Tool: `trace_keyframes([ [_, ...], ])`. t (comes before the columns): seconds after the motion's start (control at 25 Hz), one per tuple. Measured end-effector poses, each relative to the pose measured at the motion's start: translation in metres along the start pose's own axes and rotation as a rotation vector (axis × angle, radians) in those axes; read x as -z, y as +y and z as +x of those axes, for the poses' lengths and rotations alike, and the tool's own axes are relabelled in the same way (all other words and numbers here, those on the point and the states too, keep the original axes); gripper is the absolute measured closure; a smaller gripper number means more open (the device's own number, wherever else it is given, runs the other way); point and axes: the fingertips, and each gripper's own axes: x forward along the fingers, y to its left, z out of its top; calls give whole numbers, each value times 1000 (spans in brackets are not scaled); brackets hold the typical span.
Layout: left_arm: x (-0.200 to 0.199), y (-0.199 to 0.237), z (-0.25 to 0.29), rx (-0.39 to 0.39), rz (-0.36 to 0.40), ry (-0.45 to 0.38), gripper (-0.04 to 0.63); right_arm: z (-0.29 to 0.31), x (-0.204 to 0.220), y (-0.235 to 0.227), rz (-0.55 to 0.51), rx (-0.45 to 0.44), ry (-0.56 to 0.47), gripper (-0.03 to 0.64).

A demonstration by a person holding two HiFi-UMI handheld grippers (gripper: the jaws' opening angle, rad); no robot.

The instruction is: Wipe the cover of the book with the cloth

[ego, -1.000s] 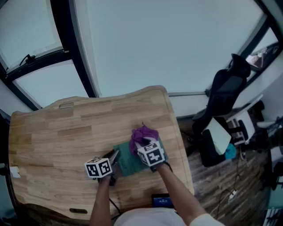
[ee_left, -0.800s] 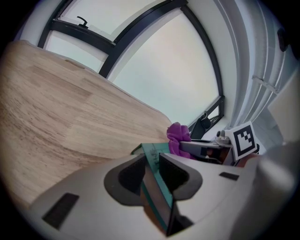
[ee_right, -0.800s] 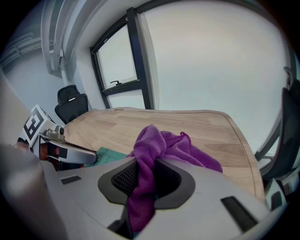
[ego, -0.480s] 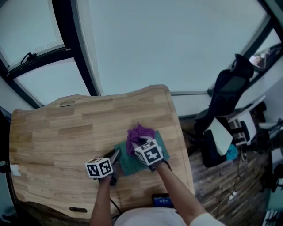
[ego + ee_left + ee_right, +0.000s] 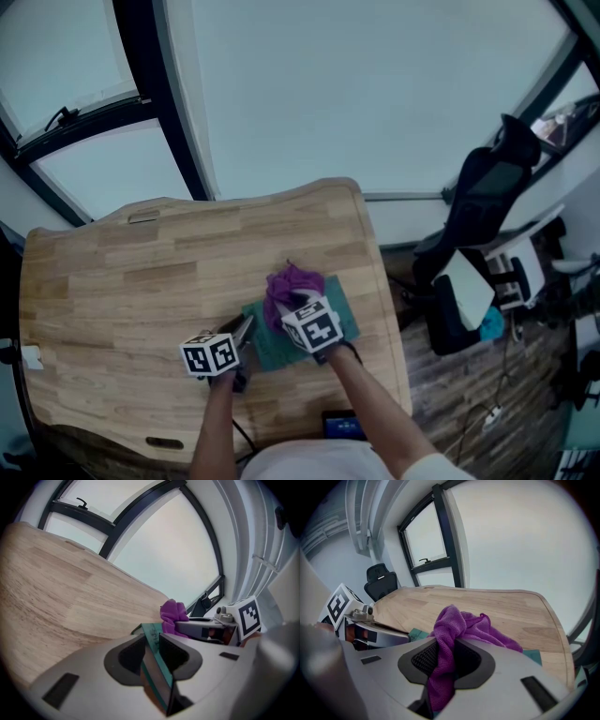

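Note:
A teal book [image 5: 272, 349] lies on the wooden table [image 5: 112, 281] near its right end. My left gripper [image 5: 246, 330] is shut on the book's left edge; in the left gripper view the teal cover [image 5: 152, 637] sits pinched between the jaws. My right gripper [image 5: 281, 309] is shut on a purple cloth [image 5: 289, 284] and rests it on the book's cover. In the right gripper view the cloth [image 5: 454, 630] bunches up between the jaws and spills forward over the teal book [image 5: 533, 656].
A black office chair [image 5: 478, 206] stands right of the table, with a floor stand and cables beyond it. A dark window frame [image 5: 159, 103] runs behind the table. A small dark device [image 5: 342, 427] lies at the table's near edge.
My right gripper has slid the purple cloth a little to the left and away across the book cover. The left gripper has held still on the book.

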Motion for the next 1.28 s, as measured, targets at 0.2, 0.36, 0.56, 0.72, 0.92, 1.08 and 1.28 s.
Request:
trace_keyframes([
  [0.2, 0, 0, 0, 0, -1, 0, 500, 5, -1, 14, -28, -26, -9, 537],
  [0.36, 0, 0, 0, 1, 0, 1, 500, 6, 0, 22, -40, -31, -2, 537],
  [0.56, -1, 0, 0, 3, -3, 1, 500, 4, -2, 30, -36, -45, 10, 537],
  [0.72, 0, 0, 0, 0, 0, 1, 500, 9, -2, 37, -53, -53, -4, 537],
  [0.92, 0, 0, 0, 1, -1, 2, 500, 4, 0, 52, -34, -84, 31, 537],
  [1.08, 0, 0, 0, -1, -1, 1, 500, 4, 0, 60, -40, -95, 34, 537],
  [1.28, 0, 0, 1, 2, -2, 2, 501, 4, 0, 62, -50, -102, 35, 537],
])
